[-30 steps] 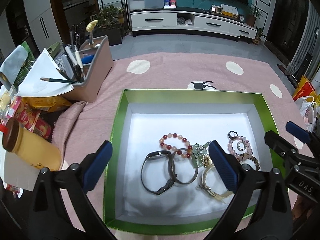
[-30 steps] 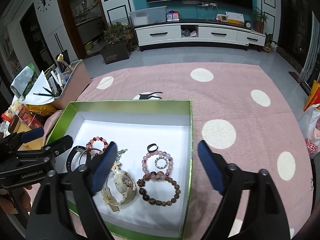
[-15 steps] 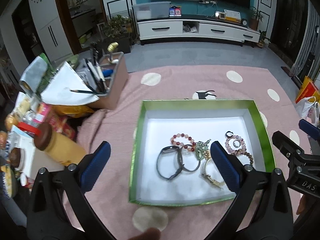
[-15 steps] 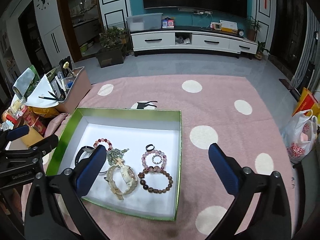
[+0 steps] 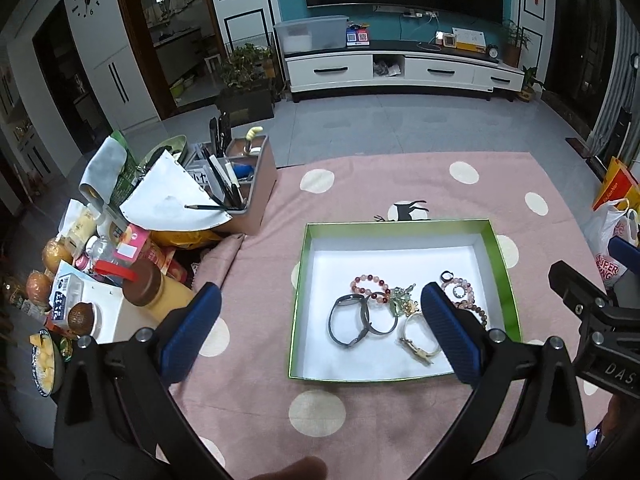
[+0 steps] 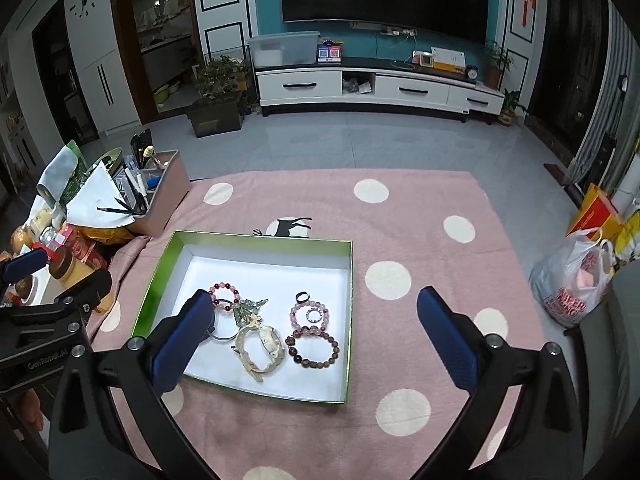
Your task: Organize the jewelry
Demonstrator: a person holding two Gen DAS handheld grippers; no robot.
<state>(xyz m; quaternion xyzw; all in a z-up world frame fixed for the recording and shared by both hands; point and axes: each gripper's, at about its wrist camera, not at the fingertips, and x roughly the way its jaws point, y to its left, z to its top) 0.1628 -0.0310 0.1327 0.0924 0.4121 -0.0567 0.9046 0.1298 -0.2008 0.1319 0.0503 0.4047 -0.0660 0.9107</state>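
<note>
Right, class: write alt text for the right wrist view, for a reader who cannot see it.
An open green-rimmed box on a pink dotted rug holds bracelets, a cream watch and rings. The right gripper hangs open above it, holding nothing.

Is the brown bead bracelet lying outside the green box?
No, the brown bracelet lies inside the box, beside the cream watch.
</note>
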